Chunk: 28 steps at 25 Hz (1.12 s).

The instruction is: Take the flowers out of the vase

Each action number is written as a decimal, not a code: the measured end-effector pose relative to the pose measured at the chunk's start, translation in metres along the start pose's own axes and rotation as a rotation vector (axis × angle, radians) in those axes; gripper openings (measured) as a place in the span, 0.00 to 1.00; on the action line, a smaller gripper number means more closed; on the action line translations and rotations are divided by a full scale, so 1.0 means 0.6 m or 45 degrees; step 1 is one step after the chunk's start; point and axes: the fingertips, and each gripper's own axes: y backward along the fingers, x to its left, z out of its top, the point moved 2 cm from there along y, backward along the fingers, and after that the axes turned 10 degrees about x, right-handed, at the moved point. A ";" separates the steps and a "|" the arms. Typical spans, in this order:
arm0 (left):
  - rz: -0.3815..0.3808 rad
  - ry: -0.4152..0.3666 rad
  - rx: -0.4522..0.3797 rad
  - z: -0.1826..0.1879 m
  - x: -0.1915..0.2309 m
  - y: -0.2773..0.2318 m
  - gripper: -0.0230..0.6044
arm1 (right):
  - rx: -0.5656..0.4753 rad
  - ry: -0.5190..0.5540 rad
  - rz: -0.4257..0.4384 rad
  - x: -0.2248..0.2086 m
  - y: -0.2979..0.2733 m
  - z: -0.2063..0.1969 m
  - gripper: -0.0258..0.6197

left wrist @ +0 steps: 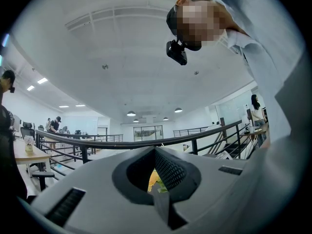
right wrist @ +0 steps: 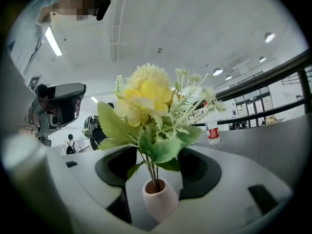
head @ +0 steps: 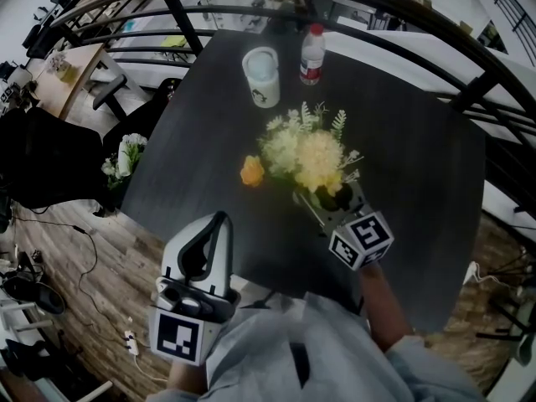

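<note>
Jaws of the right claw stand apart on either side of a small, rounded, pale pink ceramic vase, and bare desk shows between the vase and each jaw, so nothing is clamped. The vase stands upright on the dark grey square desk, near its middle, and a bunch of yellow and cream artificial flowers with green leaves is still in it, the thin stems running straight down into its mouth. The right claw reaches in low and nearly level from the person's side of the desk. Just beside the bunch, on its left in the head view, a single orange flower head lies on the desk, apart from the vase. The left claw hangs at the near edge of the desk, well apart from the vase, its jaws together and holding nothing. At the far side of the desk stand a white cylindrical cup and, just beside it, a clear plastic bottle with a red cap and red label. Beyond the desk runs a black metal railing.
</note>
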 end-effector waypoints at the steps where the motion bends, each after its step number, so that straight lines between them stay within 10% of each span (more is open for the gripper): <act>1: 0.000 0.000 0.000 -0.001 0.000 0.002 0.03 | -0.004 0.002 -0.004 0.000 0.002 0.000 0.45; 28: -0.012 -0.019 -0.037 -0.005 -0.008 0.034 0.03 | -0.124 -0.047 -0.067 0.000 0.032 0.021 0.18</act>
